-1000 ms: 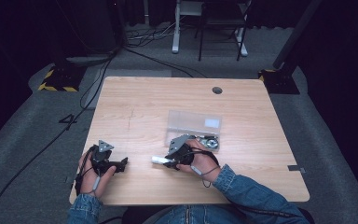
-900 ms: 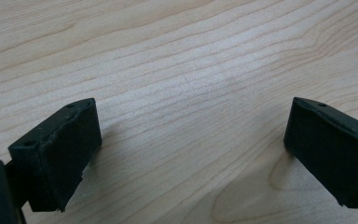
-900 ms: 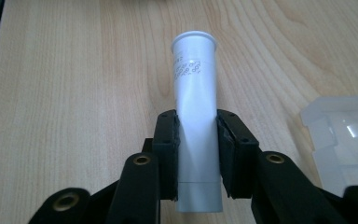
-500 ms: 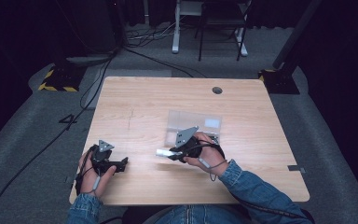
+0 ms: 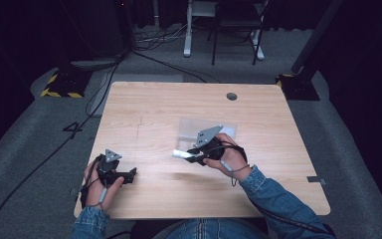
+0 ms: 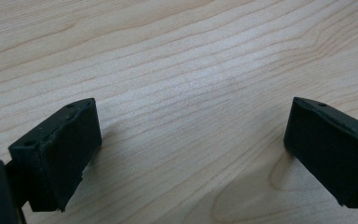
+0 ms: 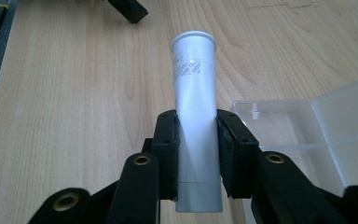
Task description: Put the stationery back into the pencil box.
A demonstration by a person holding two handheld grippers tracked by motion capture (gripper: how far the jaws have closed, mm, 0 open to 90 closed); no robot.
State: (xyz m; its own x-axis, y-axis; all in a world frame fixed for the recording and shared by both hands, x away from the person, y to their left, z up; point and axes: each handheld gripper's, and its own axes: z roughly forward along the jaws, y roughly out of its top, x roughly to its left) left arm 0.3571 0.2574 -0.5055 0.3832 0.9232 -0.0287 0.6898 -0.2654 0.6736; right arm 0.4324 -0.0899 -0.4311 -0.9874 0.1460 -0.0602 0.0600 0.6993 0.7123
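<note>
Our right gripper (image 5: 191, 154), clamped on the white tube (image 7: 195, 107), has lifted toward frame centre beside the clear box (image 5: 189, 127); left gripper (image 6: 191, 154) sits wide open, empty, lower left, bare table (image 5: 149, 109) above.

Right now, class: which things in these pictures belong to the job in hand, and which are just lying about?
In the job:
- white tube, clamped in the right hand-held gripper
- clear plastic box, lid open, beside it

Just about:
- left hand-held gripper, jaws open over bare table
- floor cables
- chair beyond the table
</note>
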